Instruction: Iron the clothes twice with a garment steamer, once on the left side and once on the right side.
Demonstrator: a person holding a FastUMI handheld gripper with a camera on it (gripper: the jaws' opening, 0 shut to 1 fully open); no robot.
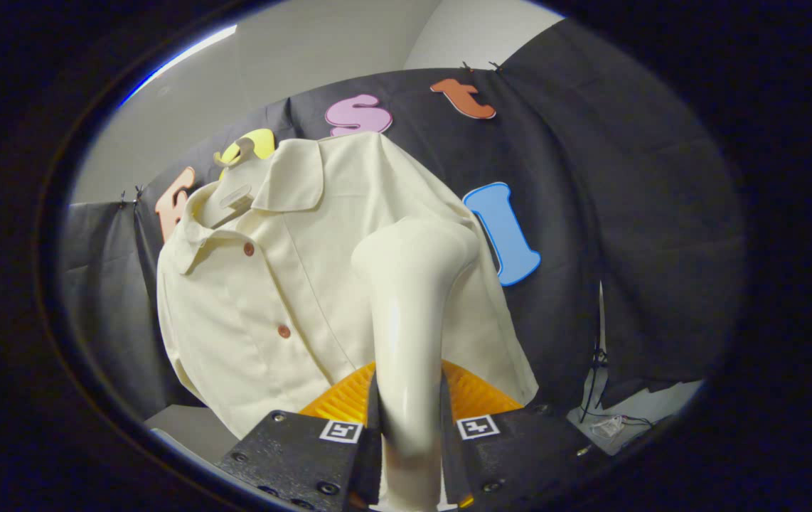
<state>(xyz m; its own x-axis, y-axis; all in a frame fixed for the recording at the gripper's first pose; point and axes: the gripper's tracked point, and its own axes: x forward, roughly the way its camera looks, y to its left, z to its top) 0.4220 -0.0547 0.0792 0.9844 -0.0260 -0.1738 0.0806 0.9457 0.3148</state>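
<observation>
Tongs (409,434) closed on the handle of the garment steamer (409,299), one finger pressing each side of the glossy cream shaft. The steamer rises from between the fingers, bends at its top, and its rounded head points toward the shirt (285,284). Whether the head touches the fabric cannot be told; it overlaps the shirt's right half. An orange ribbed part (473,395) spreads to both sides of the handle just beyond the fingers. The shirt is cream, short-sleeved, with a flat collar (289,181) and two brownish buttons showing down the placket: an upper button (249,249) and a lower button (284,331). It hangs on a hanger (232,156) whose hook pokes up above the collar, and appears tilted, collar leaning left. The garment hangs far, in front of the booth's black cloth wall (605,213). A pale wall (306,50) shows above the cloth. At far right, low down, thin dark cables (594,384) run down to a light surface (633,419) where a small clear item lies, too blurred to identify.
</observation>
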